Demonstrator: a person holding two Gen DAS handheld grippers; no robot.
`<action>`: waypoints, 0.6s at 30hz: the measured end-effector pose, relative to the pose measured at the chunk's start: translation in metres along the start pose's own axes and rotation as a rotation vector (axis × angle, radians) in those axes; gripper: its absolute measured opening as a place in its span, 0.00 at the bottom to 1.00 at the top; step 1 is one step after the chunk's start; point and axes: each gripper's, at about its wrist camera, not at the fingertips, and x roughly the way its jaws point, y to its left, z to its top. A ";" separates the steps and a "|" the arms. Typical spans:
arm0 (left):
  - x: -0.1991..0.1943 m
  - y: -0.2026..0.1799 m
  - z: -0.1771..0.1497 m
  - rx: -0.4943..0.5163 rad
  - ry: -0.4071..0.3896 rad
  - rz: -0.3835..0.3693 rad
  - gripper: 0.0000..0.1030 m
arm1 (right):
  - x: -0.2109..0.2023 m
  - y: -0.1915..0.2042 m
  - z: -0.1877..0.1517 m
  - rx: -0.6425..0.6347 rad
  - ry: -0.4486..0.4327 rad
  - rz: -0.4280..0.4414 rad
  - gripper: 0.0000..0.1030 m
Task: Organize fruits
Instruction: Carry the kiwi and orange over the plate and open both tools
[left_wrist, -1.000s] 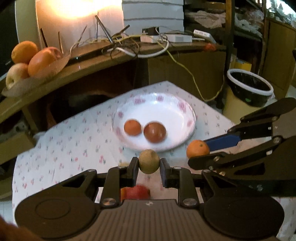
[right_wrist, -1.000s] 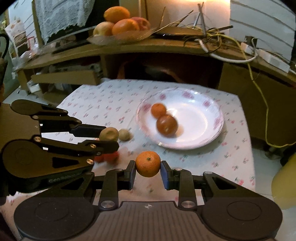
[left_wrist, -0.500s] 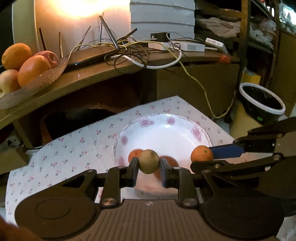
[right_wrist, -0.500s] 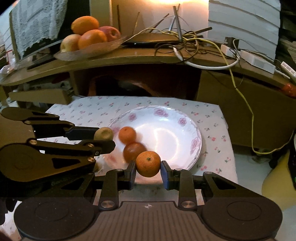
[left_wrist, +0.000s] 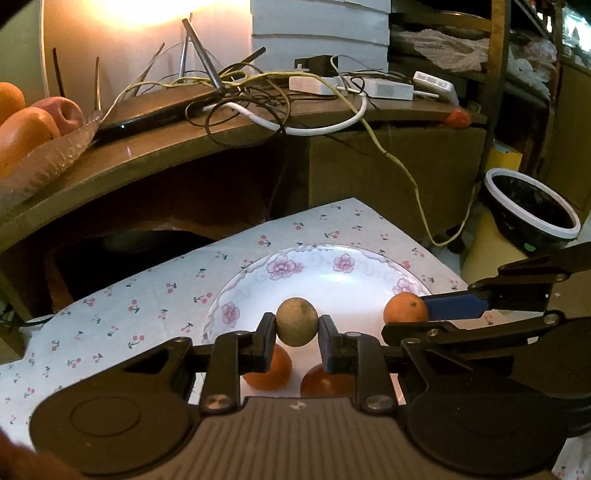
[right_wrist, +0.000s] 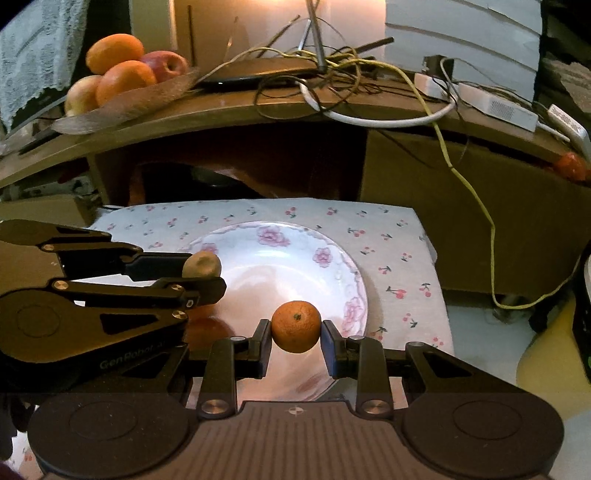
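My left gripper (left_wrist: 296, 328) is shut on a small brown-green round fruit (left_wrist: 296, 322) and holds it above the white flowered plate (left_wrist: 343, 273). My right gripper (right_wrist: 296, 332) is shut on a small orange (right_wrist: 296, 321) and holds it above the same plate (right_wrist: 280, 240). In the plate, under the left gripper, lie an orange fruit (left_wrist: 271, 373) and a darker red-orange fruit (left_wrist: 325, 380), both partly hidden. Each gripper shows in the other's view: the right one with its orange (left_wrist: 405, 309), the left one with its brown fruit (right_wrist: 202, 265).
The plate stands on a cherry-print cloth (left_wrist: 122, 314) over a low table. Behind it is a wooden shelf with tangled cables (left_wrist: 258, 96) and a fruit tray (right_wrist: 122, 96) holding oranges and apples. A black bin with a white rim (left_wrist: 532, 206) stands at the right.
Both grippers have moved forward with their fruits, from in front of the plate to over it. The plate's two fruits now lie beneath the left gripper.
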 end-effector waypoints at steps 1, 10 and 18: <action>0.002 0.001 -0.001 -0.001 0.002 0.002 0.28 | 0.002 -0.001 0.000 0.003 0.002 -0.001 0.30; 0.010 0.005 -0.003 -0.012 0.015 0.007 0.28 | 0.015 0.001 0.001 -0.002 0.013 -0.010 0.32; 0.008 0.007 -0.002 -0.016 0.010 0.017 0.30 | 0.016 0.001 0.002 -0.002 0.007 -0.010 0.33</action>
